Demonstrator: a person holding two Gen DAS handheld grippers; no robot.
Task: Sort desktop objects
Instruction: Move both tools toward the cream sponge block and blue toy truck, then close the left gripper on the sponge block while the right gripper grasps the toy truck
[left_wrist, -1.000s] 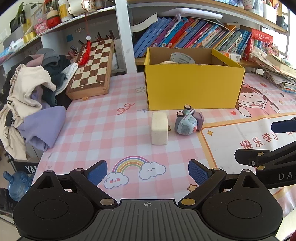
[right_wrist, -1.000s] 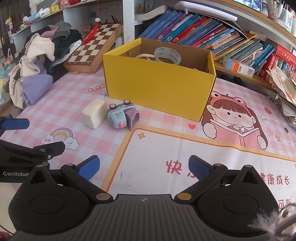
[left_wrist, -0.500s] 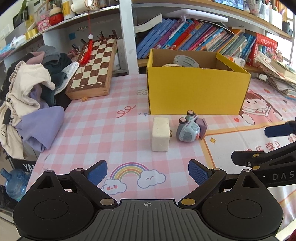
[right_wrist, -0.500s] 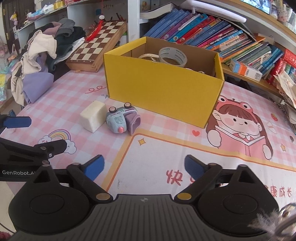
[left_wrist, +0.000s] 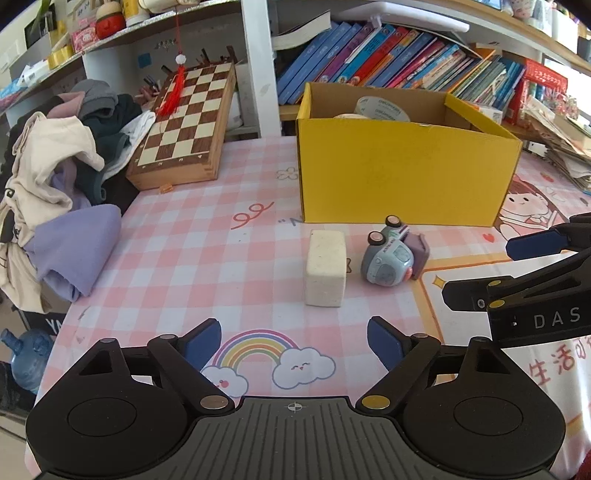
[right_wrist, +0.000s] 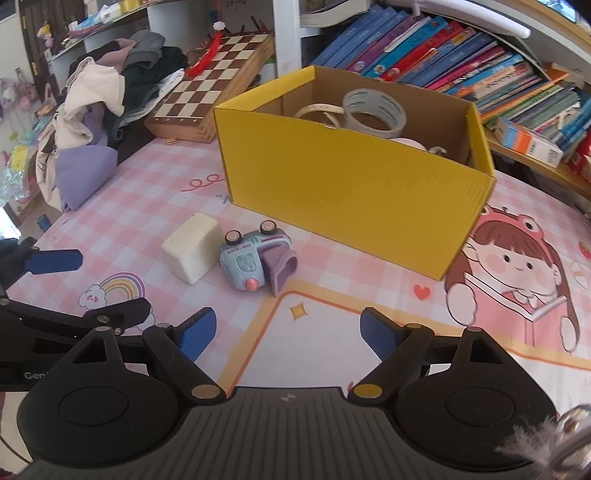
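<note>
Cream block (left_wrist: 326, 272) and toy car (left_wrist: 388, 257) nearer than a second ago, outside yellow box (left_wrist: 402, 173); left gripper (left_wrist: 294, 339) and right gripper (right_wrist: 287, 334) wide open, empty, closing in for pickup.

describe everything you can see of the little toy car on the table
The toy car is small, looks plastic, pale blue with a pink nose knob, and has a purple flap hanging open at its rear. It lies tipped on its side, two wheels up, on the pink checked mat in front of the yellow box, close beside the white block. No claw touches it.
</note>
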